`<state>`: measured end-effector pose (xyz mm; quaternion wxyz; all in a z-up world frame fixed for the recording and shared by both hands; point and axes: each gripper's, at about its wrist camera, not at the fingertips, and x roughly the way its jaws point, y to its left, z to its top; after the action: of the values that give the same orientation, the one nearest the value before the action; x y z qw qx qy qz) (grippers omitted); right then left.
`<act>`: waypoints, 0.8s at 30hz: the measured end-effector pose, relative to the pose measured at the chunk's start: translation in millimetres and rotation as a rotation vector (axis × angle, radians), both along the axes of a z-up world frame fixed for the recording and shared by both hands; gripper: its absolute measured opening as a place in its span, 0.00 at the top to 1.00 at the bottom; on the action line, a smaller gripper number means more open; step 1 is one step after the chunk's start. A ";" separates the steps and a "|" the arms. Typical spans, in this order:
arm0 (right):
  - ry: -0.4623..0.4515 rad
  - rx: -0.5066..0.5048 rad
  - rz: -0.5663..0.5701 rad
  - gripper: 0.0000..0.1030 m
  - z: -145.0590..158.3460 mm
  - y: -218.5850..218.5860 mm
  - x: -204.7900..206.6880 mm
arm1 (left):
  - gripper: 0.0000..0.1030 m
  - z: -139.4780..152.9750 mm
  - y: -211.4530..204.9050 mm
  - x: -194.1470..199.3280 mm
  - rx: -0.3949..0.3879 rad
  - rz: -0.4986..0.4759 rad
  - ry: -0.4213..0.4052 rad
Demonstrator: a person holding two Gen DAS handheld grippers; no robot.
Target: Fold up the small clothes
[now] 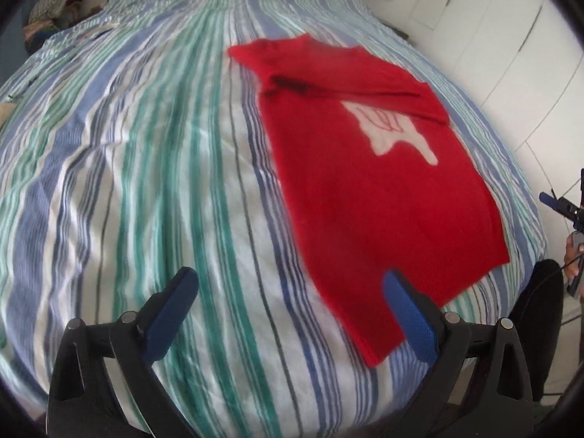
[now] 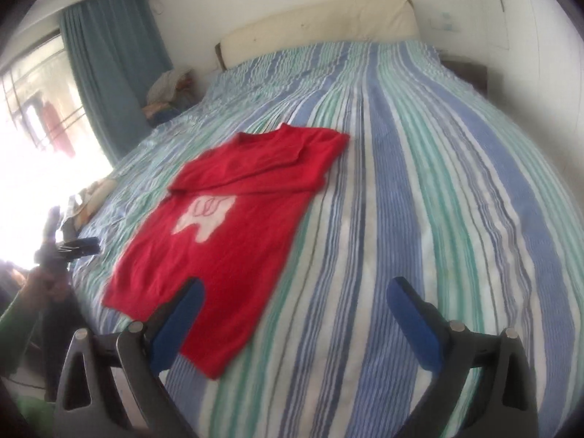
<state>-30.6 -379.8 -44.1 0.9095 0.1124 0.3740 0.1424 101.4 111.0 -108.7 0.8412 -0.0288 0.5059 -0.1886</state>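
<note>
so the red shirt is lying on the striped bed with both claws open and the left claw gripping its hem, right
Not quite: the left claw grips nothing. The left wrist view shows its fingers spread wide above the bedcover, with only one finger overlapping the red shirt near the hem. The rest holds: the shirt lies on the striped bed and the right claw is open too.

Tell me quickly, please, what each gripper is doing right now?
Left gripper: open, holding nothing, above the near hem of the red knitted shirt.
Right gripper: open, holding nothing.
</note>
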 end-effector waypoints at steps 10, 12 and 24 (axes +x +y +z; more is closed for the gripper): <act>0.257 0.285 0.091 0.26 -96.7 70.7 -6.8 | 0.26 -21.3 -39.2 -28.4 -0.059 -0.058 0.028; 0.279 0.287 0.093 0.34 -105.6 78.7 -5.0 | 0.47 -22.5 -40.9 -28.0 -0.079 -0.065 0.039; 0.150 0.312 0.067 0.95 -53.9 64.0 12.5 | 0.95 34.9 -22.9 29.5 -0.355 -0.017 0.039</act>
<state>-18.1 -315.8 -98.0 0.8453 0.2498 0.4179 0.2202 130.9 88.1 -73.7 0.8113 -0.1763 0.4812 -0.2815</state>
